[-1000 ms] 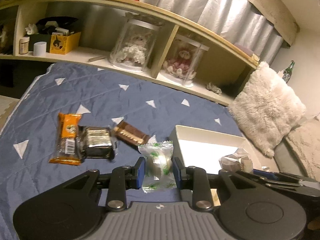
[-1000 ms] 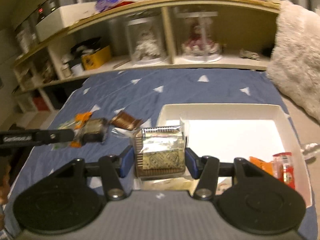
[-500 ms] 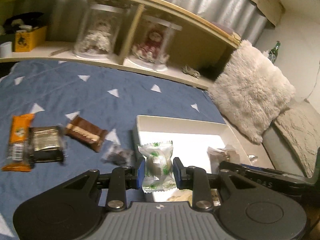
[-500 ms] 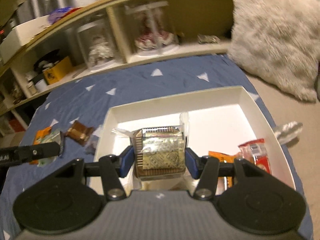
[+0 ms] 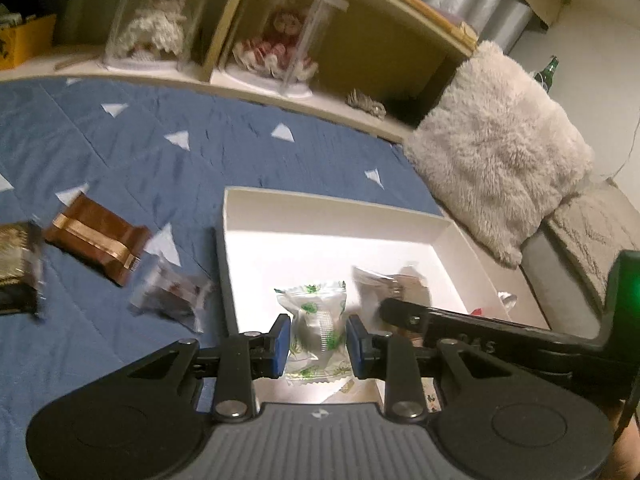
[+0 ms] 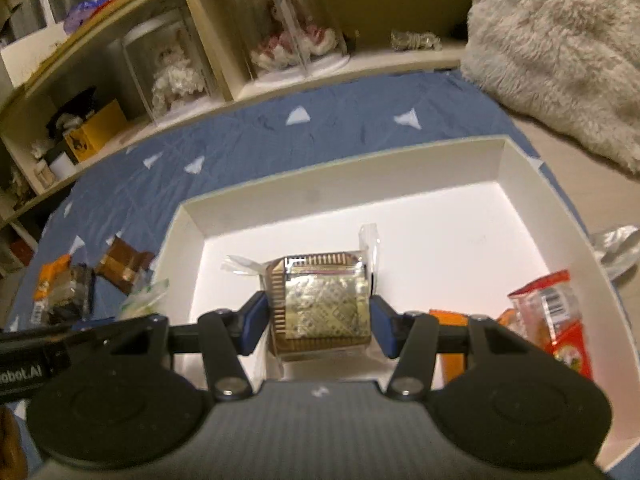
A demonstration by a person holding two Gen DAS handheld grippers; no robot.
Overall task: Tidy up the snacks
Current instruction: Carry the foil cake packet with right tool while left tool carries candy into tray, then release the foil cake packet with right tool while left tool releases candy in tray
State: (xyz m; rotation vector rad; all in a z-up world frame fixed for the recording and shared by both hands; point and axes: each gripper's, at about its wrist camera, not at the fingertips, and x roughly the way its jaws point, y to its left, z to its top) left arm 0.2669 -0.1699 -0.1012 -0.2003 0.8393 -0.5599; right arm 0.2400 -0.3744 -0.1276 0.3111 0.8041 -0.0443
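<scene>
Two upright snack packets (image 5: 318, 328), gripper-held.

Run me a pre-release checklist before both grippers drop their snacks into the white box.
1. Left gripper holds the green-printed candy pack between its pads: ok.
2. Right gripper holds the gold-patterned snack pack: ok.
3. Both packs sit over the white box, inside its walls: ok.
4. Bare box floor under the right pack: ok; the red snack packet lies off to the side.
5. Clearance between the two grippers: cannot tell; the right tool crosses close in the left wrist view.
6. Height above the box floor: cannot tell.
7. Snacks left on the blue quilt, such as the brown bar: not ok, not yet sorted.
</scene>
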